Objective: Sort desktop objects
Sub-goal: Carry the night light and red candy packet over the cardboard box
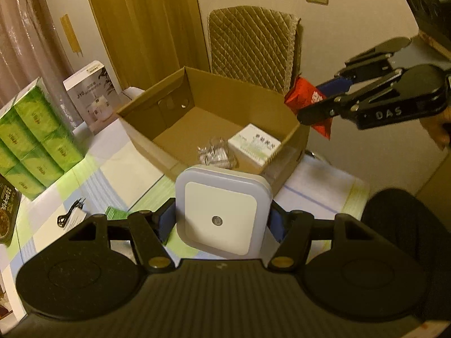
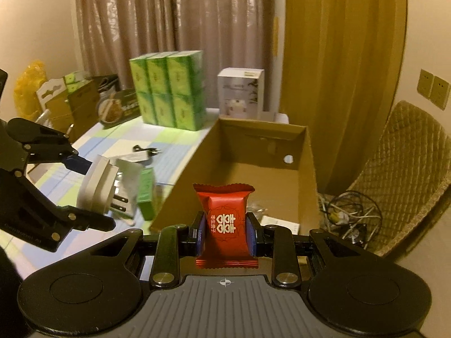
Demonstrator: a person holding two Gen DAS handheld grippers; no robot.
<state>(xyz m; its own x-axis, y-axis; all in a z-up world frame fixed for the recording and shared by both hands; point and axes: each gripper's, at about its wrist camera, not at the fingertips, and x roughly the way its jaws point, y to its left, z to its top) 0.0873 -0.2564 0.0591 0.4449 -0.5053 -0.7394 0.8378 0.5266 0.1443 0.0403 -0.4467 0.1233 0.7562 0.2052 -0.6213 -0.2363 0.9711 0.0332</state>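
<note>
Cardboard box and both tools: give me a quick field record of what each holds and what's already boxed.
left tool: shut on white plug-in night light, prongs visible in the right wrist view
right tool: shut on red candy packet
cardboard box: open, on the table
box contents: small white carton, clear plastic bag
still on table: green tissue packs, white product box, small green box
</note>
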